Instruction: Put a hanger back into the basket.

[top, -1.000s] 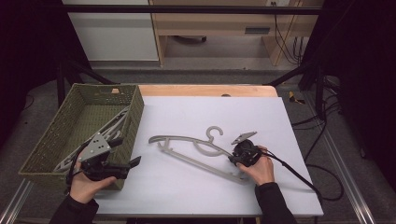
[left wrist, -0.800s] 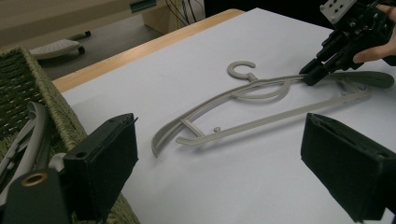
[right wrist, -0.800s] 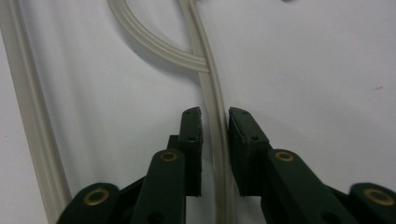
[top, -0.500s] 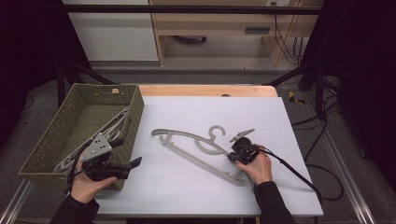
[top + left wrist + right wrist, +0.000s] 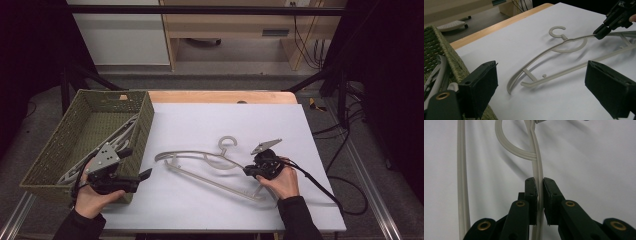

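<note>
Right gripper [image 5: 248, 171] clamped on hanger [image 5: 200, 161] arm, mid-table; left gripper [image 5: 541, 85] wide open, empty, near basket [image 5: 60, 150].

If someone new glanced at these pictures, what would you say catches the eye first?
Probably the pale coat hanger lying mid-table on the white sheet, its upper arm pinched by the right hand-held gripper. Next, the green woven basket at the table's left edge, with more hangers inside.
</note>
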A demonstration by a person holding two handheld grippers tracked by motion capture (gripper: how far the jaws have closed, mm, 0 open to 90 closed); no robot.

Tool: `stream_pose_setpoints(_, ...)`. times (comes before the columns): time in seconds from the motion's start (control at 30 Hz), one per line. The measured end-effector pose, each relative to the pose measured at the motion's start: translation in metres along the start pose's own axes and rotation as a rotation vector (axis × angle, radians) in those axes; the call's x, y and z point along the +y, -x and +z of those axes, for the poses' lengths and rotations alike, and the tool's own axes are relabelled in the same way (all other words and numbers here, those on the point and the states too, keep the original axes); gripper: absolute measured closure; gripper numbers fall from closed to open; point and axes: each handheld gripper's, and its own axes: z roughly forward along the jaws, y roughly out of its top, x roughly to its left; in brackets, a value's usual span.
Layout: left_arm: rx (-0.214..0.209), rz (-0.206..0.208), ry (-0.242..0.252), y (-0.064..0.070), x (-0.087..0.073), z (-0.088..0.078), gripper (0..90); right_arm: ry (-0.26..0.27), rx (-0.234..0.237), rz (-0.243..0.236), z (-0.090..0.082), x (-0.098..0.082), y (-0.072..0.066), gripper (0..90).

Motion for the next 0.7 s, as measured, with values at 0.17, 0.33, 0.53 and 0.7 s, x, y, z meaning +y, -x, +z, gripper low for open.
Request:
stream_pose_setpoints(0.17, -0.027, 0.032, -0.057, 0.009, 0.007, 0.013, 11.8, 0.012, 0.038, -0.049, -0.005, 0.001, -0.008, 82.5)
stream_pose_setpoints(0.33, -0.076, 0.093, -0.155, 0.018, 0.011, 0.039, 12.7, 0.009, 0.072, -0.08, -0.007, 0.002, -0.014, 82.4)
stream_pose_setpoints(0.53, -0.113, 0.139, -0.245, 0.03, 0.014, 0.071, 14.9, 0.0, 0.089, -0.11, -0.006, 0.001, -0.017, 82.4)
stream_pose_setpoints(0.7, -0.145, 0.164, -0.31, 0.036, 0.013, 0.1, 17.8, 0.004, 0.093, -0.124, -0.009, 0.0, -0.017, 82.3)
